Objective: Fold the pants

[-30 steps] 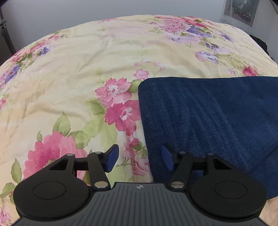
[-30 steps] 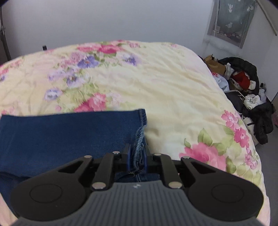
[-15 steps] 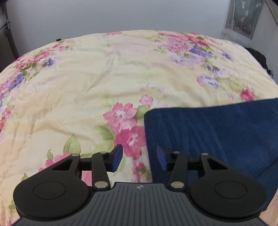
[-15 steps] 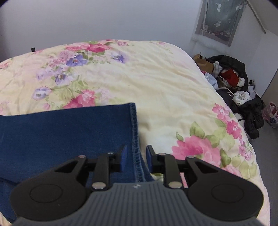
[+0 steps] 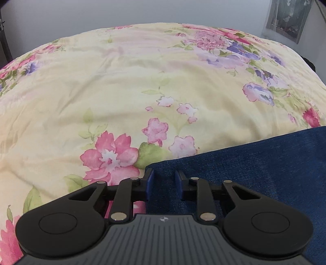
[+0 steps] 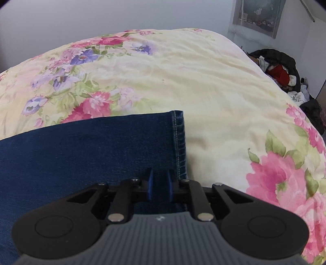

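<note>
Dark blue denim pants (image 6: pixel 85 146) lie folded flat on the floral bed cover. In the right wrist view their stitched hem edge (image 6: pixel 180 138) runs down the right side. My right gripper (image 6: pixel 159 183) is open and empty, just above the denim beside that hem. In the left wrist view the pants (image 5: pixel 254 163) fill the lower right, with their folded left corner (image 5: pixel 148 168) near my left gripper (image 5: pixel 163 183). The left gripper is open and empty, over that corner.
The bed cover (image 5: pixel 122 91) is pale yellow with pink and purple flowers and spreads far beyond the pants. A pile of dark clothes and bags (image 6: pixel 285 69) lies off the bed's right side. A picture (image 6: pixel 258 16) hangs on the back wall.
My right gripper let go of the hem and opened. Both grippers drew back and rose from the pants. The left gripper's jaws narrowed somewhat but stay open.
</note>
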Available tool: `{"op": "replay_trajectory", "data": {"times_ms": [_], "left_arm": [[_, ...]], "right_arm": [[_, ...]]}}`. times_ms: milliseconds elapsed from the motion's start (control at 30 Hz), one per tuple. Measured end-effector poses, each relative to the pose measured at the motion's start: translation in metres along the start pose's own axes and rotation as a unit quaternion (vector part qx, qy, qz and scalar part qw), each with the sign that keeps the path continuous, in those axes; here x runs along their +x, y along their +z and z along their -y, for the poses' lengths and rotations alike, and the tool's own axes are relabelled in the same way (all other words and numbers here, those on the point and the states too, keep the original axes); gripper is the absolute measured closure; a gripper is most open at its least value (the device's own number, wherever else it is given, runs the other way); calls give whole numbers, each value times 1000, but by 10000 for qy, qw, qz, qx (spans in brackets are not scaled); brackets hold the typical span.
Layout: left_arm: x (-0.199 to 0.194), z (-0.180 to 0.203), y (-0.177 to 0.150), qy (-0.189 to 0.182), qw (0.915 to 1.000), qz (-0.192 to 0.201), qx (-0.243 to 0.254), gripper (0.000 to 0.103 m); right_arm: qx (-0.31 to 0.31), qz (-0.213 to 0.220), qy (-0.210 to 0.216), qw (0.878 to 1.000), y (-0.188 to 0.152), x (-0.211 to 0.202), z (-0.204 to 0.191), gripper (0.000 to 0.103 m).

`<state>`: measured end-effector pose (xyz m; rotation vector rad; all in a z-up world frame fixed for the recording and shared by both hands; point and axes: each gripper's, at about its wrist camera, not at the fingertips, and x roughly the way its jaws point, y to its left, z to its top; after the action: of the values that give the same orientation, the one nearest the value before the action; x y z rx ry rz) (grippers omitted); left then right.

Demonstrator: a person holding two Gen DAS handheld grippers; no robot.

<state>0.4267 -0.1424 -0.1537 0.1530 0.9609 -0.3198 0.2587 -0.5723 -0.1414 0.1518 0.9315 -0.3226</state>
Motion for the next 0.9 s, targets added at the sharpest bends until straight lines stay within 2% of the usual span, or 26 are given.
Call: {"op": "replay_trajectory", "data": {"times_ms": [133,267,367,467,667,900], "left_arm": [[-2,1,1,116,9999,39,5,72],[-34,1,-3,328,9993,168,97,75],[-62,3,-18,153,9996,107,229,75],[-85,9,-40,-32,9988,-33,481,75],[-107,25,-86,-298,9937,-501,961,79],[-73,29,-113,-106,9834,-1391,1158,79]], "right_arm": [[4,-63,-68,10000,0,11,-1,96],[-14,10,-197,9998,3,-7,-4,95],[129,205,90,9997,-8,-38,3,95],[-49,278,255,9993,-27,-63,1,95],[-129,335,322,9988,-55,-78,4,95],[187,125,414,9989,-67,-62,10,96]]}}
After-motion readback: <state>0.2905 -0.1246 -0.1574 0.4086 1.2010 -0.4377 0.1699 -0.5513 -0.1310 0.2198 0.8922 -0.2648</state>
